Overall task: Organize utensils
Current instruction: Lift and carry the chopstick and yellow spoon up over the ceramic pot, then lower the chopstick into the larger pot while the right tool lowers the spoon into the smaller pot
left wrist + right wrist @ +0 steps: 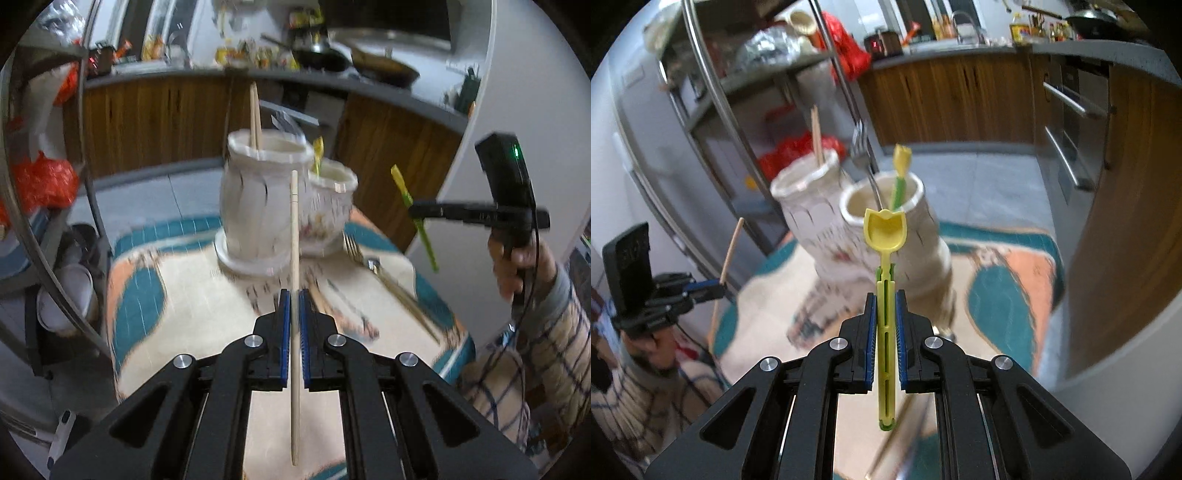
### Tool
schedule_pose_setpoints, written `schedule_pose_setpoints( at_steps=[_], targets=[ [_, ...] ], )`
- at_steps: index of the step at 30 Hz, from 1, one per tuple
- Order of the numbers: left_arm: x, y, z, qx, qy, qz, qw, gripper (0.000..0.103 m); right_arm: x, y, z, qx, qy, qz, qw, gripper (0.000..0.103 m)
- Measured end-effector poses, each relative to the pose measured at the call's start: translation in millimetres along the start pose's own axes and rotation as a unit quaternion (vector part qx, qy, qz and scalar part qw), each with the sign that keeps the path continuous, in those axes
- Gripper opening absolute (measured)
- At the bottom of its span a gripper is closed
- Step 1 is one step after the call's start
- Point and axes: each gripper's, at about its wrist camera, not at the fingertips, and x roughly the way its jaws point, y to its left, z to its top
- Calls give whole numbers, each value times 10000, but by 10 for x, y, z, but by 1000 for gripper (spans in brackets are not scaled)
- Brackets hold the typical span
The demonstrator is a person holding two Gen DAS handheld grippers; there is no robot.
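Above the tall holder (258,206), short of its mouth, the left gripper (294,295) is clamped on an upright chopstick (294,258). Right gripper (885,299) pinches a yellow spoon (885,236) (bowl up) before the shorter holder (882,199), handle axis vertical.

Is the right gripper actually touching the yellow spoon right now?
Touching. In the right wrist view the right gripper has both blue pads closed flat against the handle of the yellow spoon, with no gap on either side.
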Motion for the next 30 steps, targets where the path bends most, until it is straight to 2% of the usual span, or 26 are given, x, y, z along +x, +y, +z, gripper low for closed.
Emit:
schedule_pose_setpoints(
  at_steps=[3, 6, 11, 17, 19, 27, 30],
  targets=[
    [-59, -11, 135, -68, -458, 205, 9987, 4, -24, 13, 38, 61, -380, 64, 9992, 11],
    [-82, -39, 303, -173, -990, 428, 9940, 4, -10, 14, 85, 146, -716, 128, 9972, 11],
    [-119, -108, 552, -294, -1696, 409, 9842, 5, 75, 54, 166, 165, -1139, 165, 9932, 11],
    [-34, -196, 799, -206, -2278, 327, 9729, 5, 91, -5, 308, 320, -1689, 368, 9844, 11],
    [-26, -196, 883, -178, -2556, 359, 9660, 5, 98, -13, 364, 314, -1795, 365, 9826, 11],
    [115, 19, 1217, -630, -3250, 248, 9433, 5, 190, 49, 565, 160, -2126, 533, 9756, 11],
    [195, 69, 1261, -708, -3396, 316, 9374, 5, 259, 55, 620, 103, -2186, 387, 9750, 11]
  ],
)
